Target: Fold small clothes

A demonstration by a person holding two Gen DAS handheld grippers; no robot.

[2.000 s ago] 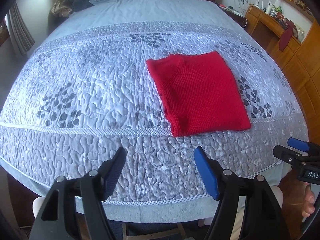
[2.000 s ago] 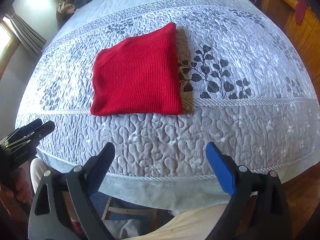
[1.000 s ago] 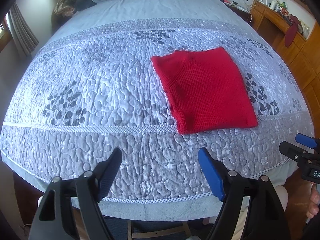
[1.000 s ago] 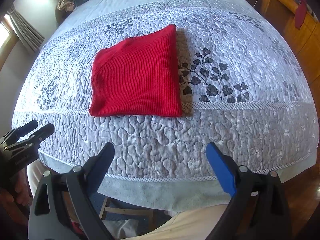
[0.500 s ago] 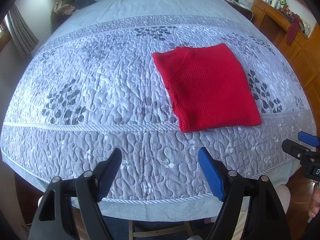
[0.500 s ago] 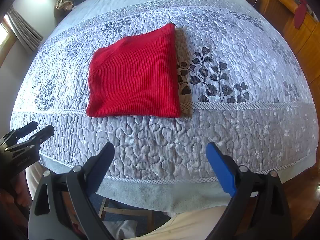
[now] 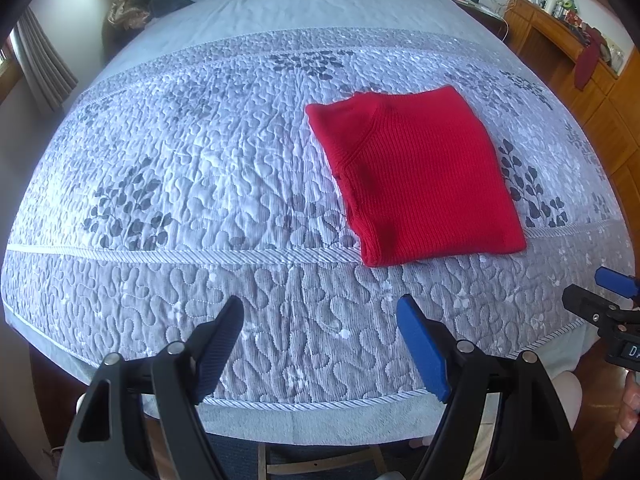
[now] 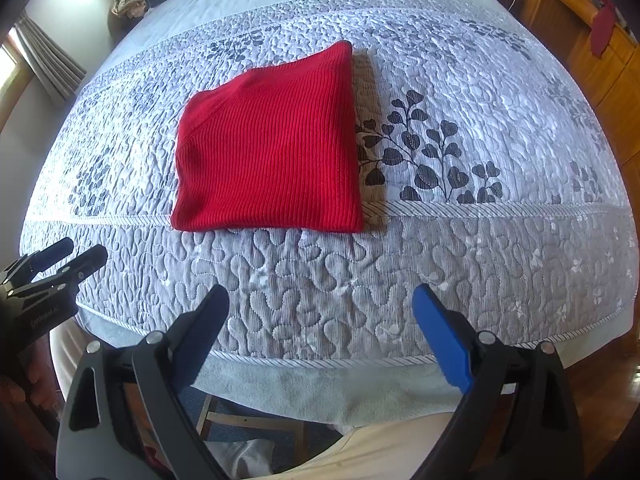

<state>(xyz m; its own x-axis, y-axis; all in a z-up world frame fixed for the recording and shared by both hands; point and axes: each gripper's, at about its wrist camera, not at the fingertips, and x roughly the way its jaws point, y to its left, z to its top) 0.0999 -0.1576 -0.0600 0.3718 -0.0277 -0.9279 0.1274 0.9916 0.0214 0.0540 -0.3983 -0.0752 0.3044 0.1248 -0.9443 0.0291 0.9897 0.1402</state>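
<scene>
Lying flat, ribbed red knit sweater (image 7: 416,176), squarish, on quilted bedspread (image 7: 200,168)

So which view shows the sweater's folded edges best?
The left wrist view: the red sweater shows its layered left edge and shoulder seam there. The right wrist view shows the sweater more squarely, but mostly its flat top and right edge with shadow.

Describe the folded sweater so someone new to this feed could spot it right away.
Start at the bed under its grey quilt with dark leaf prints. The sweater lies flat on the quilt toward the near edge, ahead of both open grippers. It is the only bright red ribbed knit there, folded into a neat square.
</scene>
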